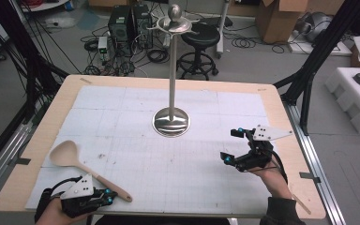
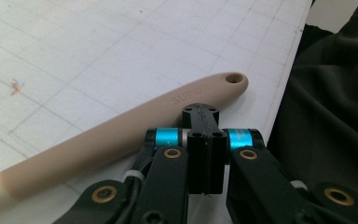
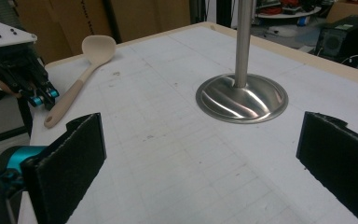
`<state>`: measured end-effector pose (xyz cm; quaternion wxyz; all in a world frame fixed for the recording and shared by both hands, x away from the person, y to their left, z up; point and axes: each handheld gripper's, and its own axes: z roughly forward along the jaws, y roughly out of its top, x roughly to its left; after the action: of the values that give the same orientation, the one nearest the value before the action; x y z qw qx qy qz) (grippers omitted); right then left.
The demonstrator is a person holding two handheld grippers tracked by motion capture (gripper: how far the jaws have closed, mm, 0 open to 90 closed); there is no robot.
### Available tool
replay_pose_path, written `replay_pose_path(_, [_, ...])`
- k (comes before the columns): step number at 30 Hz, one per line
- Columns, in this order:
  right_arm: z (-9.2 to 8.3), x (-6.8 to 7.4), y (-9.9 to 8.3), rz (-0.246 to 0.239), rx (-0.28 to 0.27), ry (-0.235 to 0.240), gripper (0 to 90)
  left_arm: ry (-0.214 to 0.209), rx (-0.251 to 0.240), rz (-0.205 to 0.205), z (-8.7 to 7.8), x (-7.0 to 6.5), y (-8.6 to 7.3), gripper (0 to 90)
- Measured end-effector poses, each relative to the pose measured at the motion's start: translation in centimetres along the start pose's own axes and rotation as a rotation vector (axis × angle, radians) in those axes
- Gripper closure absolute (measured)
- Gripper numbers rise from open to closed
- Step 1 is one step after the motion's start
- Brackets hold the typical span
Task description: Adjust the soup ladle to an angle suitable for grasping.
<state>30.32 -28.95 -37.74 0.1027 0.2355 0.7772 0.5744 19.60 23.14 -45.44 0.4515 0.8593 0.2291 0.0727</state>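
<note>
- Left gripper (image 2: 204,140) at 7 o'clock on the table (image 1: 56,108), jaws pressed together on nothing, tips just beside the handle end of the beige spoon (image 2: 121,140).
- Spoon lying flat, bowl toward 10 o'clock.
- Right gripper (image 3: 200,163) at 4 o'clock, jaws spread wide, empty.
- Steel stand (image 1: 171,122) upright near centre, well apart from both.

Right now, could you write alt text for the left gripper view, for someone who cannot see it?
A beige spoon handle with a hanging hole at its end lies slantwise on a white gridded mat. Just in front of it, the left gripper has its black fingers pressed together, holding nothing.
</note>
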Motion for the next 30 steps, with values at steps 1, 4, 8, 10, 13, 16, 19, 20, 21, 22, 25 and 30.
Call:
replay_pose_path(1, [0.0, 0.0, 0.0, 0.000, 0.002, 0.003, 0.4, 0.002, 0.000, -0.003, 0.0, 0.0, 0.1, 89.9])
replay_pose_path(4, [0.1, 0.0, 0.0, -0.005, 0.004, 0.005, 0.4, 0.009, 0.000, 0.002, 0.2, 0.0, 0.2, 90.0])
replay_pose_path(8, [0.0, 0.0, 0.0, 0.001, 0.000, 0.000, 0.4, 0.008, -0.001, -0.010, 0.3, 0.1, 0.2, 90.0])
replay_pose_path(10, [0.1, 0.0, 0.0, 0.001, 0.001, 0.002, 0.4, 0.009, 0.000, -0.012, 0.4, 0.1, 0.2, 90.0])
replay_pose_path(13, [0.1, 0.1, 0.0, -0.001, 0.006, 0.004, 0.4, 0.009, -0.001, -0.012, 0.5, 0.3, 0.3, 90.0])
replay_pose_path(16, [0.1, 0.0, 0.0, 0.001, 0.003, 0.003, 0.4, 0.008, -0.002, -0.012, 0.6, 0.4, 0.4, 90.0])
replay_pose_path(19, [0.0, 0.0, 0.0, 0.001, -0.001, 0.001, 0.3, 0.004, -0.004, -0.019, 0.7, 0.5, 0.4, 90.0])
replay_pose_path(20, [0.0, 0.0, 0.0, 0.004, -0.001, 0.001, 0.4, 0.007, -0.005, -0.021, 0.8, 0.5, 0.5, 90.0])
replay_pose_path(21, [0.0, 0.0, 0.0, 0.004, 0.000, 0.001, 0.3, 0.007, -0.005, -0.022, 0.8, 0.5, 0.5, 90.0])
replay_pose_path(22, [0.0, 0.0, 0.0, 0.003, 0.000, 0.001, 0.4, 0.005, -0.005, -0.020, 0.9, 0.6, 0.5, 90.0])
replay_pose_path(25, [0.0, 0.0, 0.0, -0.004, -0.001, 0.003, 0.4, 0.002, -0.006, -0.023, 1.0, 0.8, 0.6, 90.0])
replay_pose_path(30, [0.0, 0.0, 0.0, -0.001, 0.001, 0.003, 0.4, 0.000, -0.008, -0.027, 1.2, 1.0, 0.8, 90.0])
